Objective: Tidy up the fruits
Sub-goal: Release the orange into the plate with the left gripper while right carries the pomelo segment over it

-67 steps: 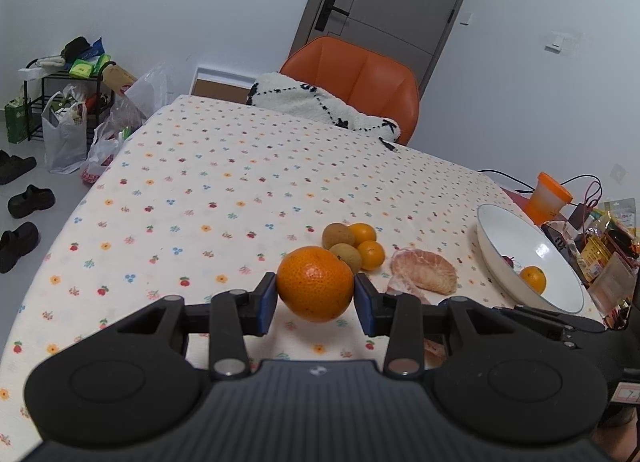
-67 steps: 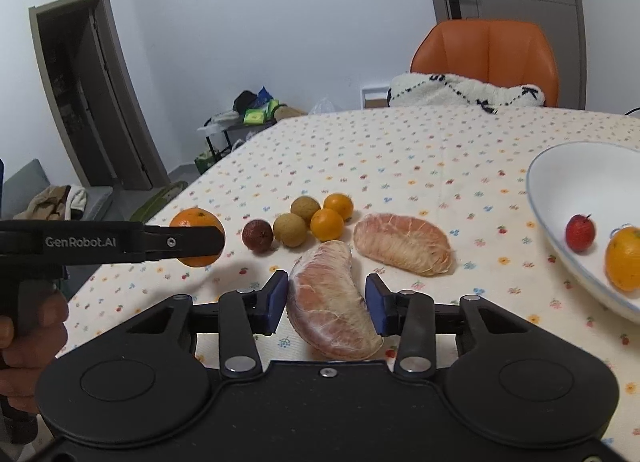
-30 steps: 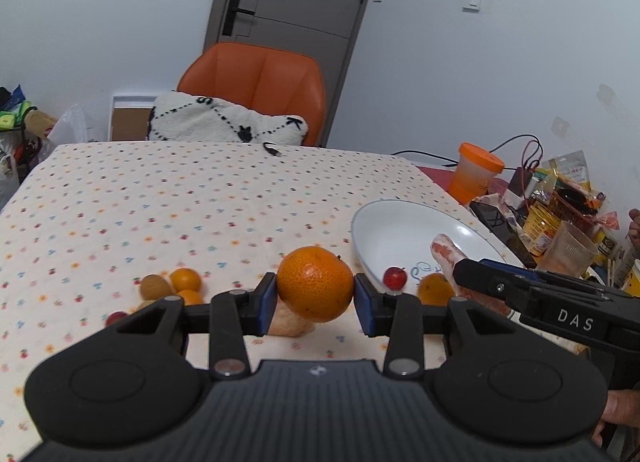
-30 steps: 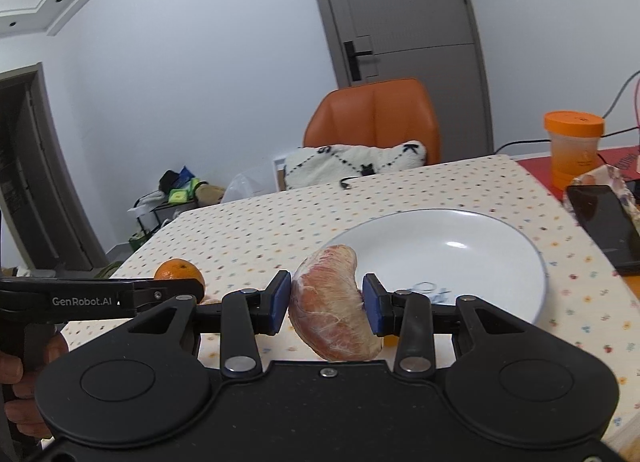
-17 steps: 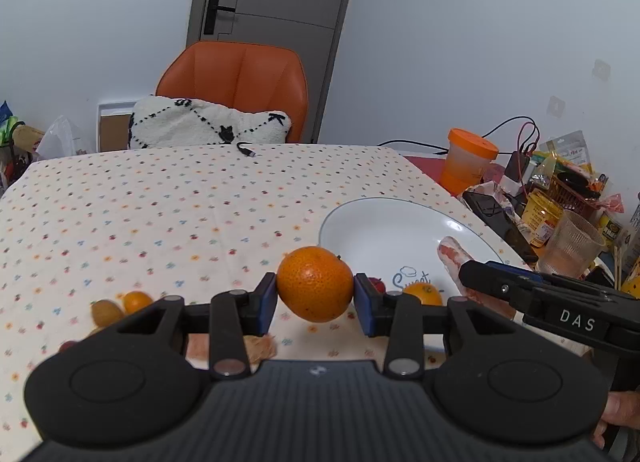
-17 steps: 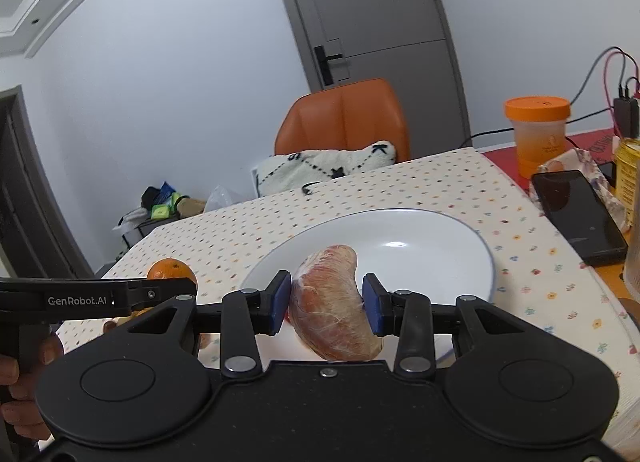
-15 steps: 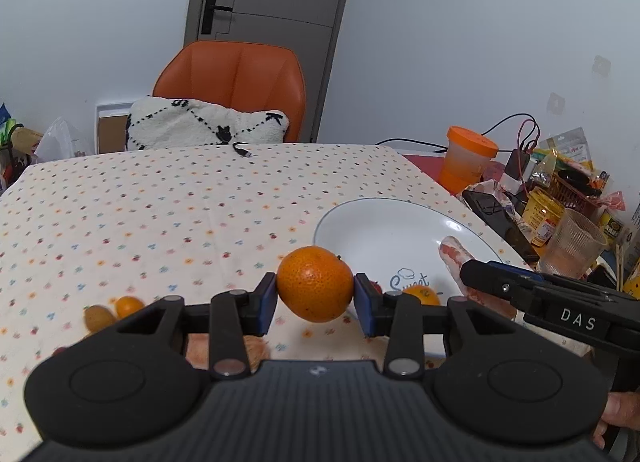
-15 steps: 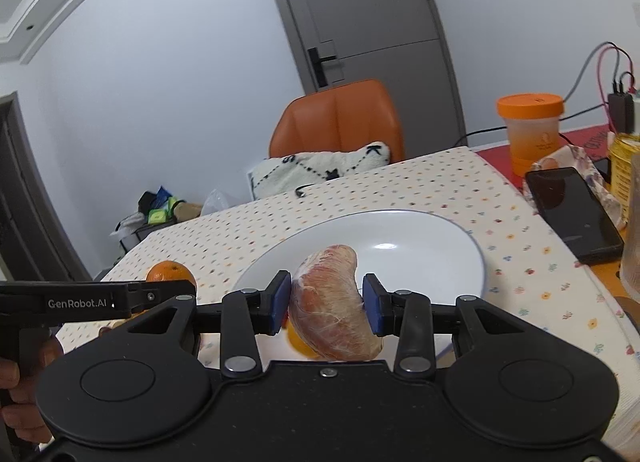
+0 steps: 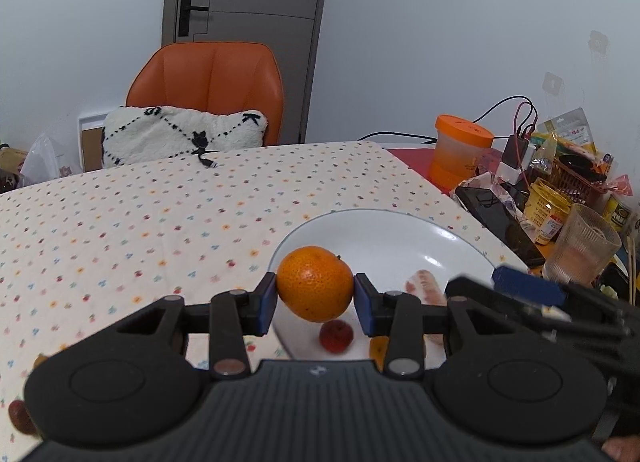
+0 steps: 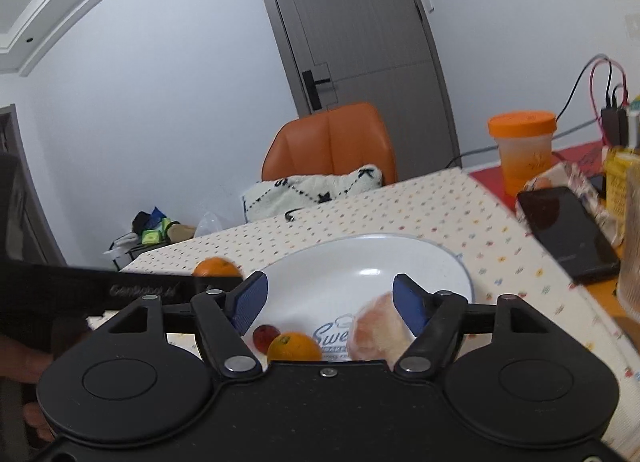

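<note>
Left claw (image 9: 315,294): clamped on a large orange (image 9: 315,283), blue pads pressed against both sides of the fruit. The orange hangs above the near rim of the white plate (image 9: 384,234), not touching it. Directly below the claw, on the plate, lies a small red fruit (image 9: 335,336); just right of that, a sliver of a small orange (image 9: 378,346) shows behind the right finger.

Right claw (image 10: 330,304): jaws spread wide, nothing between the pads. The peeled pomelo segment (image 10: 378,332) lies on the plate (image 10: 400,258) just below and inside the right finger, apart from both pads, somewhat blurred. To its left, under the middle of the claw, sits the small orange (image 10: 294,346), and left of that the small red fruit (image 10: 266,336), both on the plate near its front edge.

From the right wrist view, the other claw crosses in from the left with the large orange (image 10: 216,267) at its tip, beside the plate's left rim. From the left wrist view, the right claw (image 9: 524,290) reaches in from the right over the plate, with the pomelo segment (image 9: 424,286) showing pale pink beneath it.

The plate rests on a dotted tabletop (image 9: 140,222). At the lower left edge beyond the left claw's body, a dark red fruit (image 9: 18,416) lies on the cloth.
</note>
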A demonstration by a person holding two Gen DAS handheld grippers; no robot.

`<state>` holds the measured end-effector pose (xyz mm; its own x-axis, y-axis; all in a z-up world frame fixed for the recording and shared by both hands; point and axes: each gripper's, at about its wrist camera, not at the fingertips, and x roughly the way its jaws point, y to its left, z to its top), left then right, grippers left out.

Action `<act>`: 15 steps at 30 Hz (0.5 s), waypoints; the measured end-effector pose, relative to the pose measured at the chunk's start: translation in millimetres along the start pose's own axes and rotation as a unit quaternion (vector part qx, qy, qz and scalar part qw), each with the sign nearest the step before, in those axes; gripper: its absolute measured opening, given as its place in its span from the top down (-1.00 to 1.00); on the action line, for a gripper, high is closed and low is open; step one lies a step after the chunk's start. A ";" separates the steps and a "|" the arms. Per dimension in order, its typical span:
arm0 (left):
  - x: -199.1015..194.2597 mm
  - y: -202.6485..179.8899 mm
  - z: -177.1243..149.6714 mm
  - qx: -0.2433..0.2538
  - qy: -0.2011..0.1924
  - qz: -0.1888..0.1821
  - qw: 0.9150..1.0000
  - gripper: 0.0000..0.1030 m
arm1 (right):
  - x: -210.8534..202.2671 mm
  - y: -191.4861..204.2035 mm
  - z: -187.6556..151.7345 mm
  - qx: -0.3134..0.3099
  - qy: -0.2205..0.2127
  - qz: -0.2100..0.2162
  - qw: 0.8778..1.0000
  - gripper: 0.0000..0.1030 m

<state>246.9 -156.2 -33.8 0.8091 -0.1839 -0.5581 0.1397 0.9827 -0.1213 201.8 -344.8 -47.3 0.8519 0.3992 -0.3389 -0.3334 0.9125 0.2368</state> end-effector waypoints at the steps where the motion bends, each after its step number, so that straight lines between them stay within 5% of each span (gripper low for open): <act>1: 1.5 -1.2 1.0 0.000 0.000 -0.001 1.000 0.24 | 0.6 -1.3 -1.2 0.005 0.003 -0.001 1.000 -0.35; 7: 6.5 -5.5 3.9 -0.009 -0.004 -0.004 1.000 0.23 | 0.2 -7.4 -7.3 0.027 0.012 -0.003 1.000 -0.35; 12: -1.7 -5.9 5.4 -0.016 -0.025 -0.002 1.000 -0.01 | -0.9 -3.8 -9.8 0.026 0.019 -0.004 0.999 -0.36; 15: -10.4 0.0 4.4 -0.023 -0.034 0.002 0.999 -0.20 | -1.9 -0.2 -10.8 0.022 0.021 -0.023 0.999 -0.60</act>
<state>241.0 -154.2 -24.5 0.8463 -0.1766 -0.5026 0.1112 0.9812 -0.1575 195.9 -344.8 -56.5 0.8483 0.3613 -0.3872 -0.2755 0.9255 0.2600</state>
